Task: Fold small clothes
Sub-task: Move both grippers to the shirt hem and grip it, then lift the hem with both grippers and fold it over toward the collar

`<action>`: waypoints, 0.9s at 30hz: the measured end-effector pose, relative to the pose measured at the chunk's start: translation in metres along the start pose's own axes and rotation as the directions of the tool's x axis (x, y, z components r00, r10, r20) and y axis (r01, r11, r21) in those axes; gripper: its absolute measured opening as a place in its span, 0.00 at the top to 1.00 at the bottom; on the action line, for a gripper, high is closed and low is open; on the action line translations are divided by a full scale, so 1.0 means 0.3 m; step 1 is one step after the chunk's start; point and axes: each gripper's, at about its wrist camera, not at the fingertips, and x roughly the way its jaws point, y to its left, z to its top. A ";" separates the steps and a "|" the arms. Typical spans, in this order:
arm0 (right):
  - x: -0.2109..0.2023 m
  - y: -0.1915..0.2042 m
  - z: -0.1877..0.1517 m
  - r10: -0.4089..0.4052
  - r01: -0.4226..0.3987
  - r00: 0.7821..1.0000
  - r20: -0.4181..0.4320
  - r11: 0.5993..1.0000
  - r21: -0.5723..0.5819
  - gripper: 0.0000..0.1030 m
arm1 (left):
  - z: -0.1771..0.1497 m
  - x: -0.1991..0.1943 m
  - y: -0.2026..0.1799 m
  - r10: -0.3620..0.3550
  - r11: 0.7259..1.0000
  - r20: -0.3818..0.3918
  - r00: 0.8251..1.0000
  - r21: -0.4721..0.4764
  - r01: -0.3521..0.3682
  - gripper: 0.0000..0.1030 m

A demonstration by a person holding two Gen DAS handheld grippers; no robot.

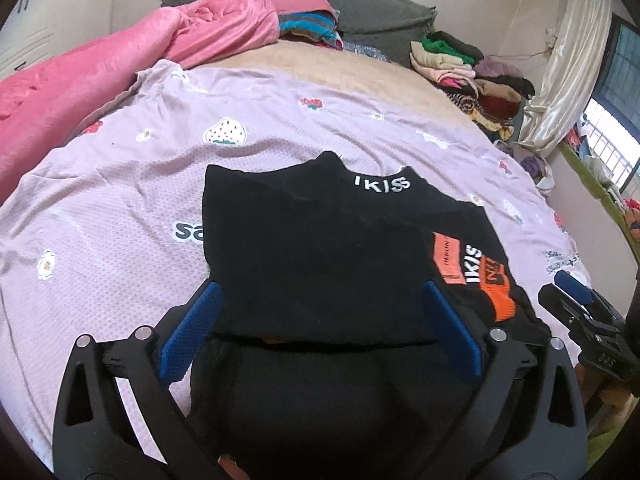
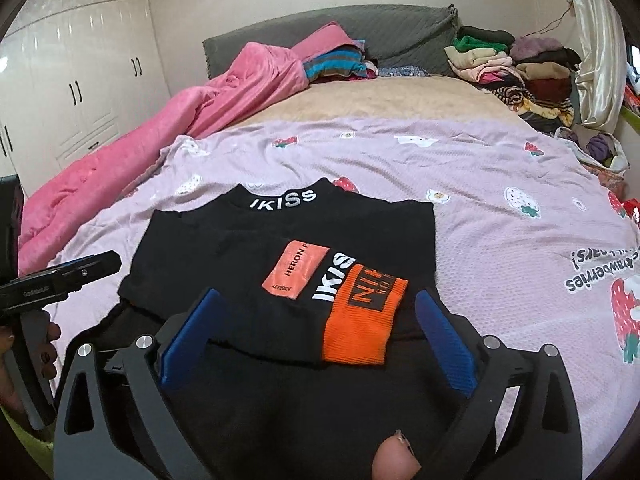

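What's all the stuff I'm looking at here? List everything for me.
black top: one, black with white lettering and orange patches, folded on the sheet, near edge.
sheet: one, lilac with strawberry print, over the bed.
blanket: one, pink, bunched along the left side.
headboard: one, grey, far end.
clothes pile: one, mixed colours, far right corner.
wardrobe: one, white, left wall.
curtain: one, cream, right.
left tool: one, black with blue pads, open over the top.
right tool: one, same colours, open.

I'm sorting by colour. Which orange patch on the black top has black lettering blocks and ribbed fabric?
The bright orange patch at the sleeve end, right of the white IKISS lettering. The paler patch beside it is smooth.
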 end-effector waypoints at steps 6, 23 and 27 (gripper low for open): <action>-0.072 -0.005 -0.007 0.006 -0.006 1.000 0.025 1.000 -0.009 0.05 | -0.030 -0.079 -0.015 0.016 1.000 0.029 0.999 0.007 -0.016 0.09; -0.239 -0.013 -0.077 -0.001 0.003 0.999 0.040 0.998 -0.057 0.05 | -0.171 -0.208 -0.039 0.076 0.995 0.016 0.997 0.063 -0.077 0.09; -0.266 -0.025 -0.104 -0.012 0.014 0.999 0.033 0.998 -0.061 0.05 | -0.205 -0.229 -0.030 0.095 0.993 0.005 0.995 0.063 -0.095 0.09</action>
